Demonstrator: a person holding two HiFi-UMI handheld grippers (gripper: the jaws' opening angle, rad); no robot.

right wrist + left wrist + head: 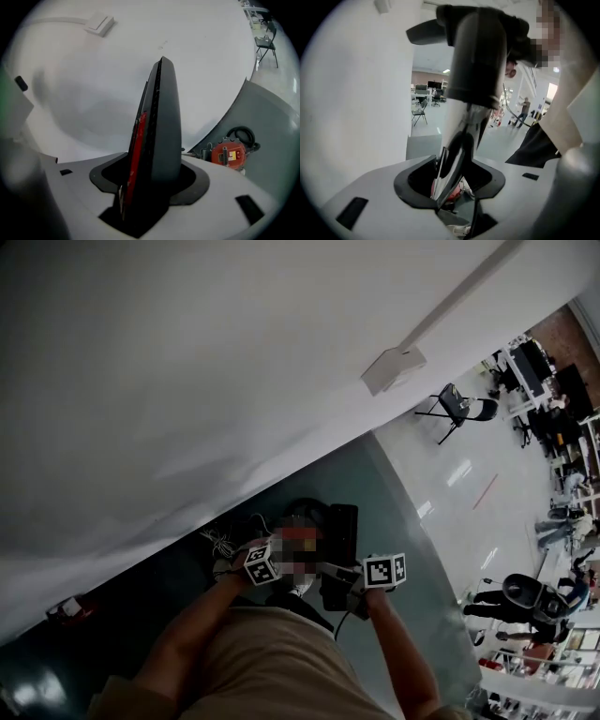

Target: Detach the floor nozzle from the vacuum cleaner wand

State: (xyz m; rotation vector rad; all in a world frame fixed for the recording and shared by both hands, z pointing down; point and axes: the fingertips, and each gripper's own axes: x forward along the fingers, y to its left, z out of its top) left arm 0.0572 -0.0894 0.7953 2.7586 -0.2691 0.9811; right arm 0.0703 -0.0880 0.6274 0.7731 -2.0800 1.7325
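Note:
In the left gripper view my left gripper (454, 187) is shut on a shiny wand tube (461, 129), which rises from the jaws into a thick black collar (478, 56). In the right gripper view a dark grey floor nozzle (161, 126) with a red strip along one edge stands upright in the gap of my right gripper (145, 206). Those jaws stand wide open. The head view shows both grippers close together, left gripper (279, 570) and right gripper (354, 576), with the black nozzle (339, 531) just beyond them over the teal floor.
A white wall (187, 381) with a small white box (394, 369) runs close ahead. An orange device (228, 153) with a black cable coil (241, 136) lies on the floor by the wall. A folding chair (459, 407), desks and people stand further off to the right.

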